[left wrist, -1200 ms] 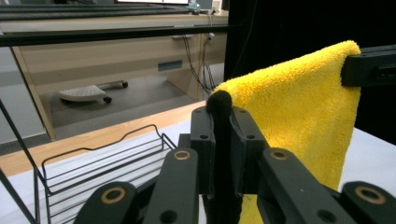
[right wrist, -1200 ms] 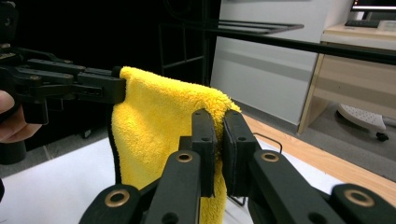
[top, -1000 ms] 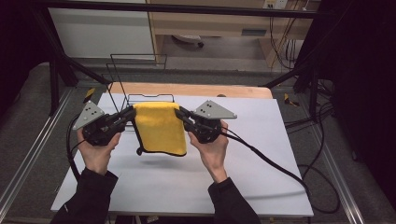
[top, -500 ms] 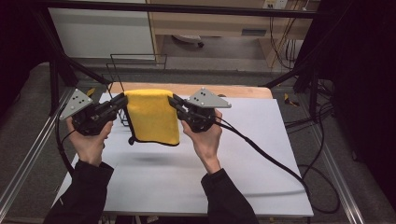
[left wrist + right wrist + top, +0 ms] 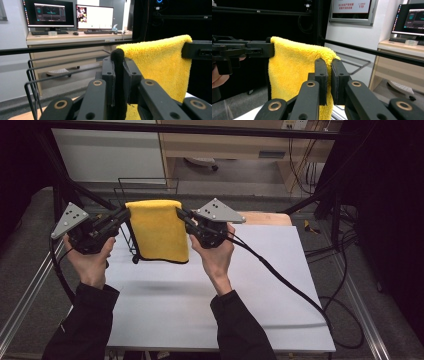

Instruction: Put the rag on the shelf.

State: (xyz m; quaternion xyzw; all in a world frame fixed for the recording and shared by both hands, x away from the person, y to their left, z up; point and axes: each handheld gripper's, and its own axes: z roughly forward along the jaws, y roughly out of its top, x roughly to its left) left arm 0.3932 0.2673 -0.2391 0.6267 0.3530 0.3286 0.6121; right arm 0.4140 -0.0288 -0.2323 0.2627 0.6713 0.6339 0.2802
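Yellow towel (image 5: 159,231): hangs in front of the black wire rack (image 5: 131,222), hiding most of its frame in the high view. Table's wooden strip (image 5: 265,217) hidden behind the towel and both grippers; only its right end shows.

Left gripper (image 5: 119,56) view: towel's lower edge runs off the bottom, behind the jaw linkage. How much cloth sits between the pads cannot be told.

Right gripper (image 5: 328,62) view: pinched corner of the towel hidden between the jaws; lower hem cut off below.

Monitor (image 5: 51,13) text too small to read. Wall sign (image 5: 352,6) cut by the top edge, its characters blurred.
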